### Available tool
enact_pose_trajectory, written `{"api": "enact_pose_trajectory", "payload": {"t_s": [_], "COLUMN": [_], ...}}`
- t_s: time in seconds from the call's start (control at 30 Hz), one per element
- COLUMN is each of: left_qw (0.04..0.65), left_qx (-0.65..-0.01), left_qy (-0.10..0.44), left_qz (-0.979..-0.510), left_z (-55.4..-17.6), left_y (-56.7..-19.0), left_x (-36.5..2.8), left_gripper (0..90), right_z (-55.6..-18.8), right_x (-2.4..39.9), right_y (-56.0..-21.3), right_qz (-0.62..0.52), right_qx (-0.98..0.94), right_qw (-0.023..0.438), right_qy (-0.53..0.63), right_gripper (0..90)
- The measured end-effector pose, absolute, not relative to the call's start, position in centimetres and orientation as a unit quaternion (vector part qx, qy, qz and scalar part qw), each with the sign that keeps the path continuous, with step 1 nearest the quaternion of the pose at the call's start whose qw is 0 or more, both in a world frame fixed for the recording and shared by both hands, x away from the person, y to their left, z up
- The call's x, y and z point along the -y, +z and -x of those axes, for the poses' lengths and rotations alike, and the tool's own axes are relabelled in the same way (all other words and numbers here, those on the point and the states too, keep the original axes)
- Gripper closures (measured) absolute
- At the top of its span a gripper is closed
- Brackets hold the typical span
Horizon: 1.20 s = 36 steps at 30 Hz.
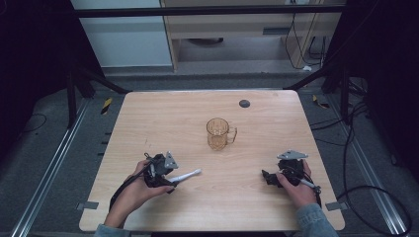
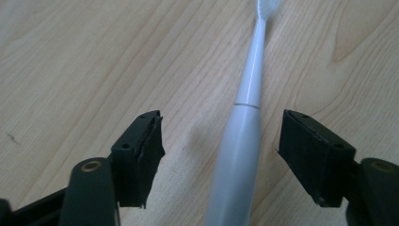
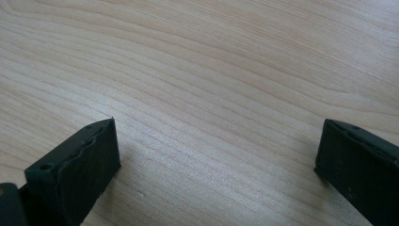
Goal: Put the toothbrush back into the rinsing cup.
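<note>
Left gripper straddles the handle of a white electric toothbrush, its jaws apart with a gap on each side of the handle, so no pad presses on it yet. In the left gripper view the toothbrush runs straight away between the jaws toward 12 o'clock, its long axis in line with the gripper, bristle head at the far end. In the high view the toothbrush lies flat on the desk at about 7 o'clock from the amber glass mug, its head pointing toward 2 o'clock. The left hand is plainly the nearer one. The right gripper rests well apart at about 4 o'clock from the mug, jaws wide over bare wood. For a grasp the jaws need only come together across the handle. Open desk lies all around the toothbrush, the mug stands well clear, and the near edge is not close.
</note>
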<state>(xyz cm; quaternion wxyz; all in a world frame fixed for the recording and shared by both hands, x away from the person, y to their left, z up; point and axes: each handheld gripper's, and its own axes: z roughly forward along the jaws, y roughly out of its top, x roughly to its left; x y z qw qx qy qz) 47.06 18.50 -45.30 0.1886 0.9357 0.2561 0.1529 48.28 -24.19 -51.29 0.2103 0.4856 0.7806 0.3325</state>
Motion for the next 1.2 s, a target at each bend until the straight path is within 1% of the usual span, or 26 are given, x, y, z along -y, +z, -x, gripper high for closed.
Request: {"api": "enact_pose_trajectory", "payload": {"t_s": [0.07,0.13,0.3,0.43,0.53,0.7,1.0,1.2], "left_qw": [0.185,0.181,0.166,0.154,0.159,0.159,0.165,0.169], "left_qx": [-0.246,-0.243,-0.229,-0.222,-0.222,-0.224,-0.232,-0.235], "left_qy": [0.145,0.141,0.12,0.117,0.114,0.112,0.097,0.097], "left_qz": [-0.94,-0.943,-0.952,-0.956,-0.955,-0.955,-0.954,-0.952], "left_z": [-47.0,-47.0,-47.0,-47.0,-47.0,-47.1,-47.3,-47.4], "left_y": [-45.5,-45.5,-45.9,-46.3,-46.4,-46.4,-46.5,-46.6], "left_x": [-18.6,-18.7,-19.0,-18.8,-18.9,-19.0,-19.4,-19.3], "left_gripper": [37.3,39.5,42.1,43.7,44.1,47.4,56.5,56.9], "right_z": [-48.3,-48.3,-48.3,-48.3,-48.3,-48.3,-48.3,-48.3], "right_x": [24.2,24.2,24.2,24.2,24.2,24.2,24.2,24.2], "right_y": [-51.3,-51.3,-51.3,-51.3,-51.3,-51.3,-51.3,-51.3], "right_qz": [-0.486,-0.486,-0.486,-0.486,-0.486,-0.486,-0.486,-0.486], "right_qx": [-0.78,-0.78,-0.78,-0.781,-0.781,-0.781,-0.78,-0.78], "right_qw": [0.21,0.21,0.21,0.21,0.21,0.21,0.21,0.21], "right_qy": [0.333,0.333,0.333,0.333,0.332,0.332,0.332,0.332], "right_gripper": [0.3,0.3,0.3,0.3,0.3,0.3,0.3,0.3]}}
